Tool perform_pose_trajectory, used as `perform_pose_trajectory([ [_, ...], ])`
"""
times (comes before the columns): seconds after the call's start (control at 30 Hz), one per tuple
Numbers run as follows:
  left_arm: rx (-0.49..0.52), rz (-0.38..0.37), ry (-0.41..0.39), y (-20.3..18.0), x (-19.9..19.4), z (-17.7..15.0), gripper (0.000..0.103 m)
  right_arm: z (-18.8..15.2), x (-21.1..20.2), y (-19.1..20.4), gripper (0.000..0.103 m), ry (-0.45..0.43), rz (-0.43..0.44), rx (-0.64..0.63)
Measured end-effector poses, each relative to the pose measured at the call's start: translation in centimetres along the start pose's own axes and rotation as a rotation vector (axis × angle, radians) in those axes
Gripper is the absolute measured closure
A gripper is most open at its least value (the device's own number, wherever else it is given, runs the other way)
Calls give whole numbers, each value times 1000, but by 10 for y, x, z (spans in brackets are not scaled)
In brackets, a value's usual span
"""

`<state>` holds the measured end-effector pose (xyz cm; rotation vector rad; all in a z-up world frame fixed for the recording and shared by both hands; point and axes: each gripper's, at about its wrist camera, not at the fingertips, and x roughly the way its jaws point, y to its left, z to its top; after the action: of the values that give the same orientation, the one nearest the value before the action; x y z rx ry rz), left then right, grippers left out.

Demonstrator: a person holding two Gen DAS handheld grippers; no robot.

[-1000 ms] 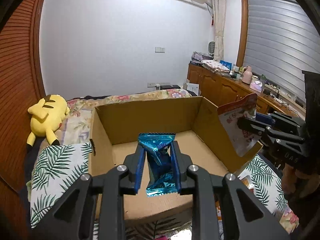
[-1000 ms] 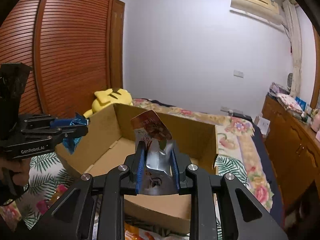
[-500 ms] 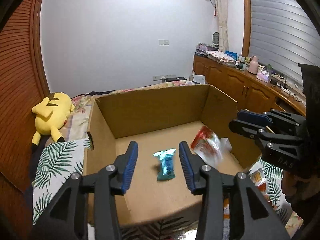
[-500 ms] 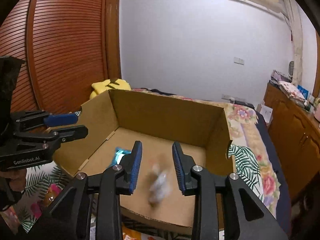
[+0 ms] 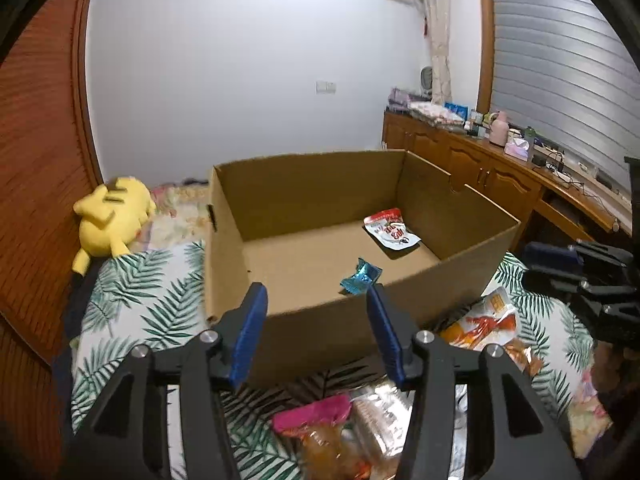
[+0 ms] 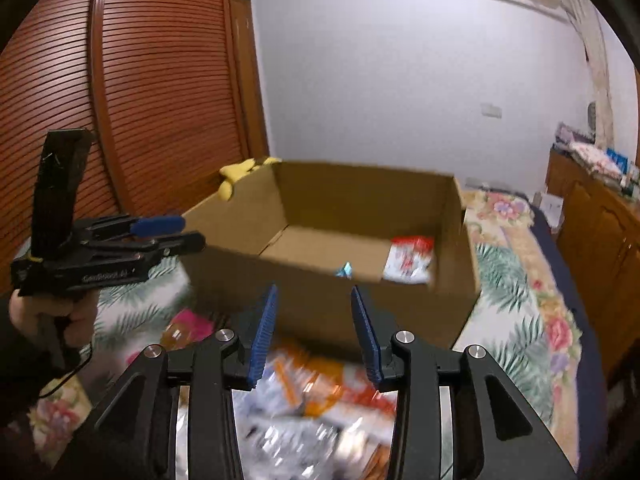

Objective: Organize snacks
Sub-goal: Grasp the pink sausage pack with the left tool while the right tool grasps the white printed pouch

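Observation:
An open cardboard box [image 5: 312, 328] [image 6: 320, 312] stands on the bed. On its floor lie a blue foil packet [image 5: 360, 278] [image 6: 345, 270] and a red-and-white packet [image 5: 392, 232] [image 6: 410, 260]. My left gripper [image 5: 318, 332] hovers before the box's near wall, its jaws opening with nothing between them. My right gripper [image 6: 314, 328] is also pulled back in front of the box, jaws opening and empty. Below both lie loose snack packets: a pink-topped one [image 5: 316, 420], an orange-and-white one [image 5: 484, 324] and a blurred heap [image 6: 312, 400].
A yellow plush toy [image 5: 112, 216] lies at the box's left on the leaf-print bedspread [image 5: 132, 304]. A wooden slatted wardrobe [image 6: 120, 100] stands at the left. A wooden sideboard [image 5: 500, 176] with clutter runs along the right wall. A hand [image 6: 60, 316] holds the left gripper.
Both grippers opened and dropped their packets, blue from the left and red-and-white from the right, into the box. Both then drew back from over the box and lower.

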<state>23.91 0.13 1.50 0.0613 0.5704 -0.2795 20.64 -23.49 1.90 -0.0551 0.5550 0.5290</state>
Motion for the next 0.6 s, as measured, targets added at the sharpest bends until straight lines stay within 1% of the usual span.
perform_pose_trajectory([
  [0.07,7,30,2,0,-8,-6,51,-8,-1,4,64,14,13,6],
  [0.17,-21,2,-39,2,-25,-10,51,-20,-3,14,64,25,8,-2],
  [0.37,-9,-10,-59,2,-47,-11,51,-33,-5,31,64,50,27,0],
  [0.53,-16,-19,-57,1,-59,-21,51,-43,-3,45,62,91,60,-9],
  [0.6,-10,-10,-51,1,-62,-27,51,-50,-1,50,60,117,82,-12],
])
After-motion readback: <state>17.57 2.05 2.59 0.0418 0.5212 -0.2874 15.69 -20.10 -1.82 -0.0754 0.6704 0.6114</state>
